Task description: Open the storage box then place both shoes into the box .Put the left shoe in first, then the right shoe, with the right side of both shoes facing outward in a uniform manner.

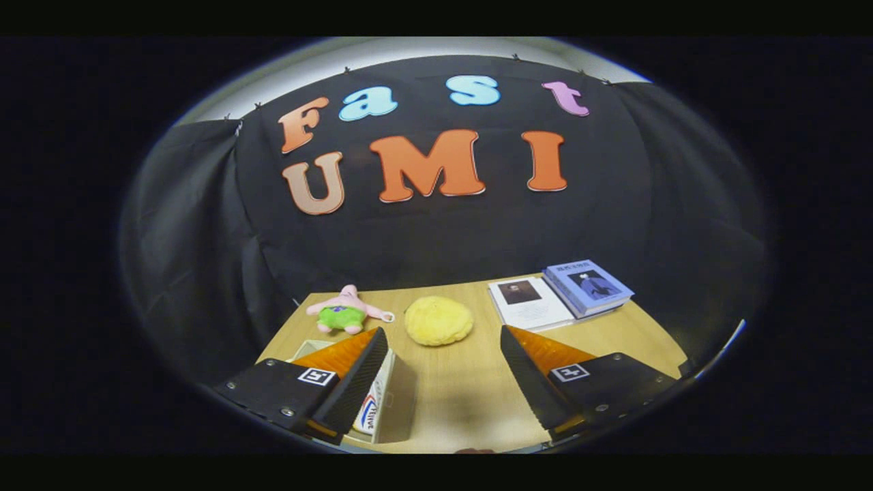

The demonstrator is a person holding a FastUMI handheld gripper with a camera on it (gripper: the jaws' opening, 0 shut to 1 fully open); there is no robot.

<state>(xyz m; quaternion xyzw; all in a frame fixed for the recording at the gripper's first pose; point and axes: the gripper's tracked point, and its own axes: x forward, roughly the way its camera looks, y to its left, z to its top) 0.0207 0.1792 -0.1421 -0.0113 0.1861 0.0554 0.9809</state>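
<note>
Gripper (443,368): released, fingers spread wide apart, nothing between them, held above the table.
Table (450,402): light wood, set against the black cloth wall.
Box (382,402): near edge of the table, partly under the left finger (358,378); pale, with a printed side panel; whether it is open cannot be told.
Sponge (438,320): yellow, round, on the table beyond the fingers, further back than the box.
Plush (348,311): pink and green star toy, just left of the sponge, behind the box.
Books (563,293): two, at the far right of the table, well apart from the box; the blue one lies partly over the white one.
</note>
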